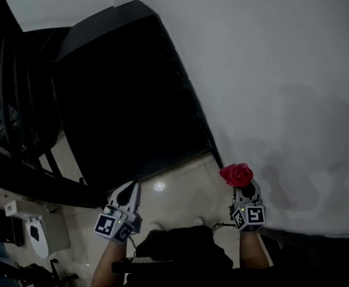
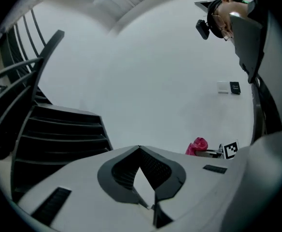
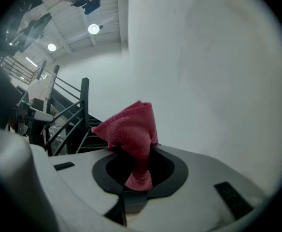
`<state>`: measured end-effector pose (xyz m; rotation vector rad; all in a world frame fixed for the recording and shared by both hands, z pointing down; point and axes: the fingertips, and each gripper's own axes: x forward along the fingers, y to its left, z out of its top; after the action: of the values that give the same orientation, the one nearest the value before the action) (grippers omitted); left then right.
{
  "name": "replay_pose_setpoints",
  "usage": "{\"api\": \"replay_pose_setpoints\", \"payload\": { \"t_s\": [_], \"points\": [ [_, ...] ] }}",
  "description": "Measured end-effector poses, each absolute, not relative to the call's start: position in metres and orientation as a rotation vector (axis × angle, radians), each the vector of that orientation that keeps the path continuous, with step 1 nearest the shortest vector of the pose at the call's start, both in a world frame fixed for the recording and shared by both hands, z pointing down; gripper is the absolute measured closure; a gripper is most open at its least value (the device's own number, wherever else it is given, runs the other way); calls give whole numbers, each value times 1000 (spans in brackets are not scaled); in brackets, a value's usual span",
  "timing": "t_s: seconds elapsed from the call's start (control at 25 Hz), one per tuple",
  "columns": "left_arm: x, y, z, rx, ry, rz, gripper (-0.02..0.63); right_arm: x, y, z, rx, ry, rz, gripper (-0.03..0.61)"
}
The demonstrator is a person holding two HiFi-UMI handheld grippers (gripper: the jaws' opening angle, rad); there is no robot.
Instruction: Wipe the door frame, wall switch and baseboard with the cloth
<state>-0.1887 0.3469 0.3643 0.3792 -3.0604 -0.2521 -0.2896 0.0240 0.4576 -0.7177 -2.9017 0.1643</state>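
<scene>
head view: your right gripper (image 1: pixel 246 191) is clamped on the red cloth (image 1: pixel 236 174). the cloth bunches out past the jaw tips, just beside the white wall (image 1: pixel 282 70) and low down near the tiled floor (image 1: pixel 174 190). from here i cannot tell whether cloth and wall touch. your left gripper (image 1: pixel 130 190) hangs over the floor in front of the dark staircase (image 1: pixel 126 100), well apart from the wall.

left gripper view: its jaws meet at the tips with nothing between them, so this tool is idle. use this view for aiming. the wall switch (image 2: pixel 223 86) shows as a small pale plate, higher on the wall than the cloth. a small dark item (image 2: pixel 234 87) sits just beside it, too small to name.

right gripper view: the cloth stands up in a loose fold from the closed jaws, with a tail hanging back into the throat. the wall fills the right side, near but seemingly not pressed on.

my read is that a wiping pass is about to start. to do it well, lead with the bulging fold rather than the hard jaw tips, so plastic never scrapes the paint. press until the fold spreads flat, then run long, overlapping strokes. hold the clamp firm, because a loose bunch like this could drag out under friction. at the switch, go lightly so you do not flip it.
</scene>
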Motion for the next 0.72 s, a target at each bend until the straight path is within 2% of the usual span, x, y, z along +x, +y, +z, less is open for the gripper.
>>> {"api": "replay_pose_setpoints", "payload": {
  "t_s": [0.4, 0.6, 0.72],
  "points": [
    [-363, 255, 396, 1293, -2770, -308, 621, -227, -58, 485, 149, -2902, 36, 518],
    [-405, 194, 402, 1627, -2614, -266, 621, -206, -69, 484, 411, -2909, 23, 520],
    [-403, 160, 415, 1752, -2533, -248, 621, -198, -64, 495, 440, -2902, 8, 518]
  ]
}}
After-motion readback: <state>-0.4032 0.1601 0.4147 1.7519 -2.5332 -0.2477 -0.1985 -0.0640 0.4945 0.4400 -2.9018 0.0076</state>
